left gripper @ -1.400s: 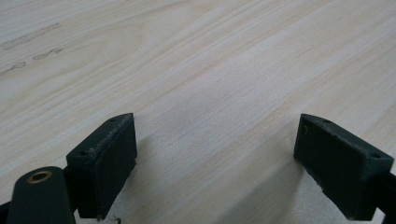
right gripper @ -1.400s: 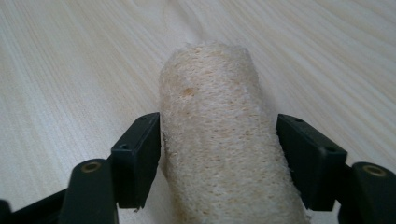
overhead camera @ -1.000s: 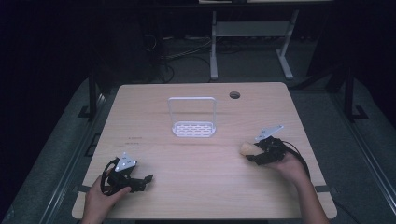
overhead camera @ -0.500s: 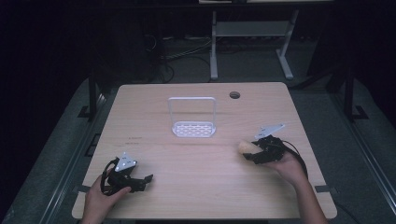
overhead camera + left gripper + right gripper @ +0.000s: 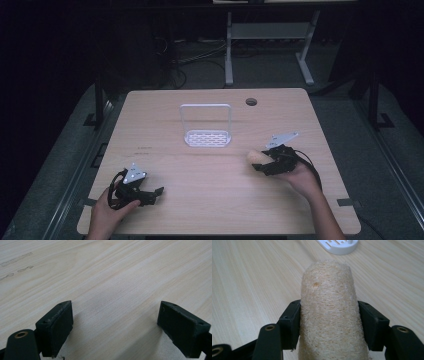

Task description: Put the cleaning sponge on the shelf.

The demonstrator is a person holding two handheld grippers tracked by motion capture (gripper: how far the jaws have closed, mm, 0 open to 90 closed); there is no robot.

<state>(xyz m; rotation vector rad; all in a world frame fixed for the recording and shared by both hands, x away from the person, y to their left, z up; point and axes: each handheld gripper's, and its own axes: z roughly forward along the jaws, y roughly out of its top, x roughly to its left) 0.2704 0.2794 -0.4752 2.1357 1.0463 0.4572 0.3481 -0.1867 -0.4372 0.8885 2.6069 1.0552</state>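
One loofah (image 5: pixel 328 312) clenched in your right claw (image 5: pixel 265 164), right of the white rack (image 5: pixel 206 136).
Your left claw (image 5: pixel 117 325) rests released on the desk (image 5: pixel 200 170). Loofah compresses; it may slip.

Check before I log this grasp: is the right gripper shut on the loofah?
Shut: both black pads press the loofah's sides.

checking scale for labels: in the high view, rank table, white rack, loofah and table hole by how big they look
1. table
2. white rack
3. loofah
4. table hole
The last two look close; the hole lies farther from the camera, so that order is unsure.
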